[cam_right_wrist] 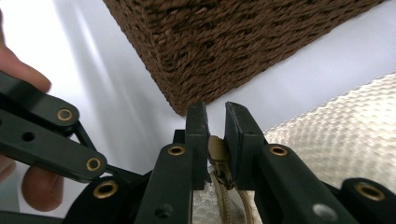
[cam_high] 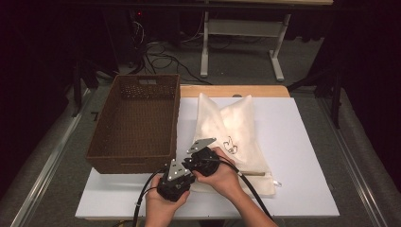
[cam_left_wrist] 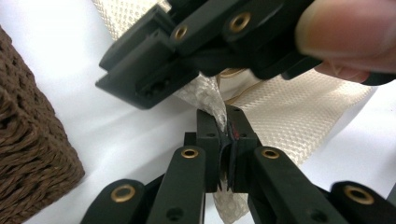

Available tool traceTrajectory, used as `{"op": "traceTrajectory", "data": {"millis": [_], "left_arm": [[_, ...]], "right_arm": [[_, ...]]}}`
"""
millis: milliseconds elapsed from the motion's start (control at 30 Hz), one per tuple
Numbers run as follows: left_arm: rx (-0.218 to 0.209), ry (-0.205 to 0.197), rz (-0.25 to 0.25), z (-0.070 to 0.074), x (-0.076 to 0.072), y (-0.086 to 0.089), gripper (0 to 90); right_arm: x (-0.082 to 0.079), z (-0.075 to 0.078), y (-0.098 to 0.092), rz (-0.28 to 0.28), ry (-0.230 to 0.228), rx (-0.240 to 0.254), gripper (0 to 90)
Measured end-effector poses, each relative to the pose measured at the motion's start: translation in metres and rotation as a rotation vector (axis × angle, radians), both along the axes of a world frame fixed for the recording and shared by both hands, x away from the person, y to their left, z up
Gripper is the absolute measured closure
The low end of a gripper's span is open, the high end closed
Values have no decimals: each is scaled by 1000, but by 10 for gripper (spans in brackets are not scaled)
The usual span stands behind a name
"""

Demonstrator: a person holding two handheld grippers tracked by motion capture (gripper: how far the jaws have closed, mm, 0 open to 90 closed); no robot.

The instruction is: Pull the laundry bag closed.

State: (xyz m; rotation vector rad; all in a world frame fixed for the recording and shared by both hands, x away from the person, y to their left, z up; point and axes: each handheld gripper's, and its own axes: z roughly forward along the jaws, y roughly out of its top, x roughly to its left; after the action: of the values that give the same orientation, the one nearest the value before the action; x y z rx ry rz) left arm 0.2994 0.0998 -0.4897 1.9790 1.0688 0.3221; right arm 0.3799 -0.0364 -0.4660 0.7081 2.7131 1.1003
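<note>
A cream mesh bag (cam_high: 231, 127) lies on the white table top (cam_high: 302, 142), its near left corner between my two hands. The left gripper (cam_left_wrist: 225, 114) is shut on a bunched fold of the bag's mesh (cam_left_wrist: 212, 100). The right gripper (cam_right_wrist: 216, 109) is closed on the bag's tan zipper pull (cam_right_wrist: 217, 151), which sits deep between the jaws. In the high view the left gripper (cam_high: 185, 171) and right gripper (cam_high: 190, 161) meet at that corner, almost touching each other.
A brown wicker basket (cam_high: 132, 163) stands at the table's left, and its near right corner (cam_right_wrist: 224, 46) is just beyond the right gripper's jaws. Black cables (cam_high: 146, 191) trail toward the front edge. A table frame (cam_high: 241, 28) stands on the floor behind.
</note>
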Motion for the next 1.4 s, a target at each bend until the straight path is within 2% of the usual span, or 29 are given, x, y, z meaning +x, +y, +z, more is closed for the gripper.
{"op": "traceTrajectory", "data": {"millis": [267,433,533,633,733,833,1033,1100,1167,1400], "left_arm": [[-3,-2,-1,0,-1,1,862],[-2,2,2,-1,-1,0,862],[-3,1,5,-2,-1,0,862],[-8,0,8,-2,-1,1,862],[-4,-4,4,-2,-2,0,862],[-6,-3,4,-2,-2,1,862],[-9,-4,2,-2,-1,1,862],[-8,-4,3,-2,-1,1,862],[-8,-5,1,-2,0,0,862],[-4,-6,-4,-2,0,0,862]], "right_arm": [[-5,4,-17,-39,-4,103,810],[-8,4,-29,-62,18,162,806],[-9,4,-36,-90,50,190,807],[-9,2,-41,-110,74,184,809],[-8,0,-45,-121,106,210,808],[-7,-1,-46,-117,105,225,789],[-6,-3,-46,-128,135,241,772],[-6,-3,-46,-142,159,252,749],[-5,-3,-47,-149,161,257,727],[-3,-1,-50,-182,189,316,676]]}}
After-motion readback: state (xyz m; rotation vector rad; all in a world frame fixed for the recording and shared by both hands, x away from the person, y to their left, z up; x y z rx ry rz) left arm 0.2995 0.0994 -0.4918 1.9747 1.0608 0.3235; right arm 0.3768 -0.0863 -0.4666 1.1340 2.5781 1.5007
